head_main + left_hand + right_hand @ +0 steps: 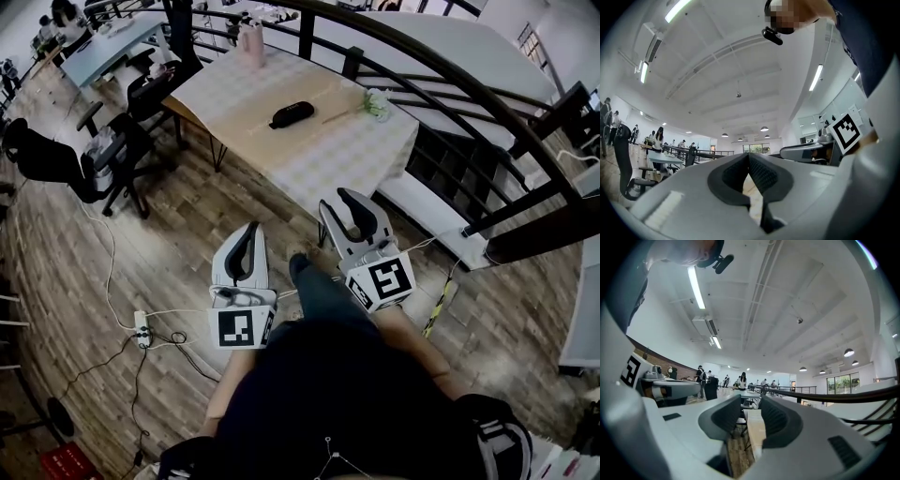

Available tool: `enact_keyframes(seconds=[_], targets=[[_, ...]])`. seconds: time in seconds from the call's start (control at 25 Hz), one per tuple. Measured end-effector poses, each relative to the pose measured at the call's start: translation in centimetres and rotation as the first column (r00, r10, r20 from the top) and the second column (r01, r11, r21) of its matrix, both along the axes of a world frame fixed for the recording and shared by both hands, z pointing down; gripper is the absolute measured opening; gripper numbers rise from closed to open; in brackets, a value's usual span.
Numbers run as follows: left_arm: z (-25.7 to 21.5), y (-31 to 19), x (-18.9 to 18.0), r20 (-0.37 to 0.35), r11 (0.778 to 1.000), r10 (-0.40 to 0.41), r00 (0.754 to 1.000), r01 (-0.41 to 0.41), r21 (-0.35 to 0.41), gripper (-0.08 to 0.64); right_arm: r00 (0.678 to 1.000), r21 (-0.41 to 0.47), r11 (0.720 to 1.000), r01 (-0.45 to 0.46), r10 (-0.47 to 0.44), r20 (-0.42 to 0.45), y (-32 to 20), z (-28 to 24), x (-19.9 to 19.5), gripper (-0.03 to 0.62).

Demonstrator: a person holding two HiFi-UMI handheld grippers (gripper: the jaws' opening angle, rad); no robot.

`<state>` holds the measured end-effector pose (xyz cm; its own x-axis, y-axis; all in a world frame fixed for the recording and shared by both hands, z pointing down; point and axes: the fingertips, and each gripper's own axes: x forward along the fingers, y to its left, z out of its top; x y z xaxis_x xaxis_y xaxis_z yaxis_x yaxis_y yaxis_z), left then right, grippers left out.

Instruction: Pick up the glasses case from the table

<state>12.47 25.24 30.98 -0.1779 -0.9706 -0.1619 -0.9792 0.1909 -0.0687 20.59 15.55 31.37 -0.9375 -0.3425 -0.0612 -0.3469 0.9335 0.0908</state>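
left gripper point(251, 228): jaws closed tip to tip, nothing held. right gripper point(339, 197): jaws parted, gap empty. glasses case point(292, 114) lies on the table point(319, 159), well ahead of both grippers, roughly between their lines of aim, touched by neither.

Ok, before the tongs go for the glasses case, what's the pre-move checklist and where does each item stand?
1. Glasses case in view, lying on the table: ok.
2. Case free of neighbours; green sprig lies apart: ok.
3. Right tongs open and empty: ok.
4. Left tongs open: not ok, tips together.
5. Tongs at the case: not ok, both short of the table.
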Motion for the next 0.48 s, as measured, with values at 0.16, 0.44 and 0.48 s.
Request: enact_keyframes(seconds=[0.16, 0.44, 0.48], targets=[[-0.2, 0.3, -1.9, -0.008, 0.999, -0.042, 0.999, 0.042, 0.006, 0.011, 0.999, 0.021, 0.999, 0.032, -0.032, 0.002, 0.0, -0.7, -1.7, 0.107], [-0.7, -0.5, -4.9, 0.01, 0.996, -0.087, 0.996, 0.087, 0.023, 0.011, 0.997, 0.051, 0.996, 0.069, -0.071, 0.03, -1.2, -1.8, -5.0, 0.107], [-0.8, -0.8, -5.4, 0.014, 0.995, -0.093, 0.996, 0.092, 0.024, 0.011, 0.996, 0.053, 0.996, 0.074, -0.076, 0.035, -1.5, -1.9, -5.5, 0.107]])
